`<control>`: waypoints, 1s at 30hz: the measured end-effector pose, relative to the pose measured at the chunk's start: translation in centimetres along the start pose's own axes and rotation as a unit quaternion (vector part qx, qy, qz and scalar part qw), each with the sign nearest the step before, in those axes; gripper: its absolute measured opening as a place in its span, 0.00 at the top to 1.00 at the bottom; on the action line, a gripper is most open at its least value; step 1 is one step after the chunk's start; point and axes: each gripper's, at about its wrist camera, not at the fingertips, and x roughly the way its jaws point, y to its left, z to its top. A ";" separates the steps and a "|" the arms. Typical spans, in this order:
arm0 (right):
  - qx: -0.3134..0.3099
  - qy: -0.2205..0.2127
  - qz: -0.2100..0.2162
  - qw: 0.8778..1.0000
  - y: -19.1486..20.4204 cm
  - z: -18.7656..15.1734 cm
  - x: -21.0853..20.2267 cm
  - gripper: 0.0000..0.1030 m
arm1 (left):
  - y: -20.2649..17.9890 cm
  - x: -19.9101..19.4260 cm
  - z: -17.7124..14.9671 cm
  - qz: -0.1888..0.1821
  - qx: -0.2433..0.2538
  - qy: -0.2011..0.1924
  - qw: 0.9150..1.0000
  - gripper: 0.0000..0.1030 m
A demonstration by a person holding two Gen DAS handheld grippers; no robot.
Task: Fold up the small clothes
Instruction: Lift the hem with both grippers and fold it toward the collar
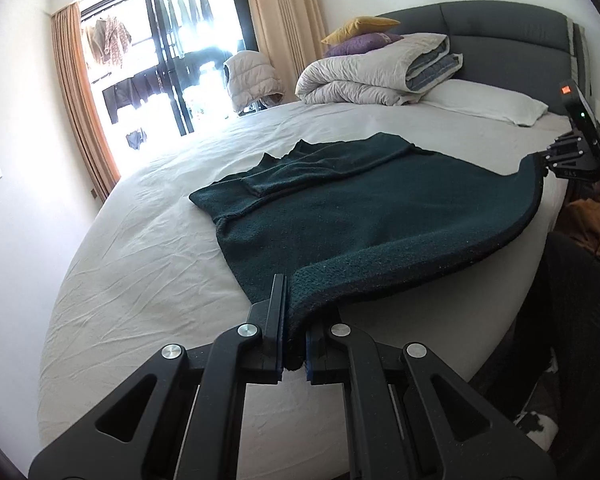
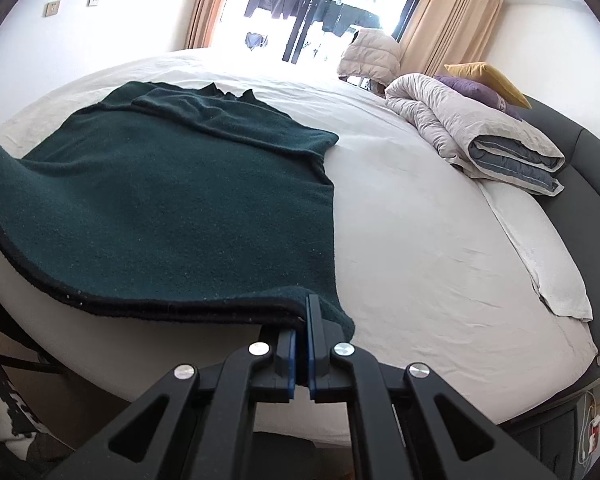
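Observation:
A dark green knit garment (image 1: 360,208) lies spread on the white bed sheet (image 1: 140,260), its sleeves folded in at the far end. My left gripper (image 1: 290,304) is shut on the left corner of its near hem, which is lifted off the bed. My right gripper (image 2: 306,312) is shut on the other hem corner; the garment (image 2: 160,200) fills the left of the right wrist view. The right gripper also shows in the left wrist view (image 1: 548,156), at the bed's right edge. The hem hangs taut between the two grippers.
A folded grey duvet (image 1: 376,72) with purple and yellow cushions (image 1: 360,36) lies at the headboard (image 1: 500,40), beside a white pillow (image 1: 488,104). A padded beige vest (image 1: 252,80) hangs by the window. The bed's near edge (image 2: 100,340) drops to the floor.

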 end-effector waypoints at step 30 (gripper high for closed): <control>0.098 -0.027 0.051 0.993 -6.7 15.6 7.3 0.97 | 11.3 9.6 13.8 -0.020 -0.104 0.002 0.994 0.95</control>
